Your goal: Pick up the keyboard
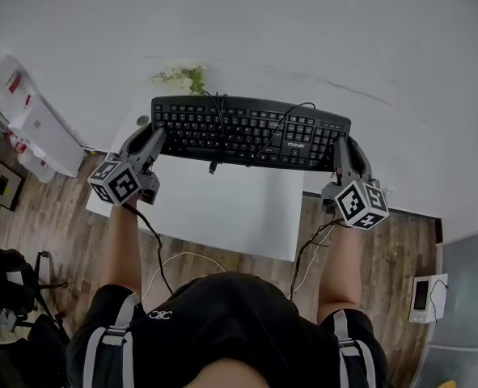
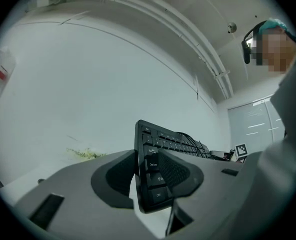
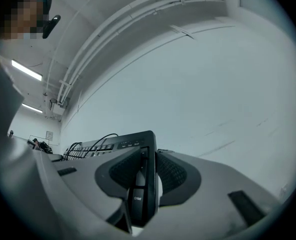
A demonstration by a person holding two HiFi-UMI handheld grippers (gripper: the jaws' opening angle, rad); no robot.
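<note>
Both ends of the black keyboard (image 1: pixel 251 130) are clamped, left end in the left gripper (image 1: pixel 152 141), right end in the right gripper (image 1: pixel 341 153), holding it aloft over the white table's (image 1: pixel 230 212) far edge; lifting seems done, so next needs only steady, level holding.

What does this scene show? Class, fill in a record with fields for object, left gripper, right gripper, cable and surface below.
object: black keyboard, held in the air by both ends
left gripper: shut on the keyboard's left end
right gripper: shut on the keyboard's right end
cable: draped over the keys, plug hanging off the near edge
surface below: white table
</note>
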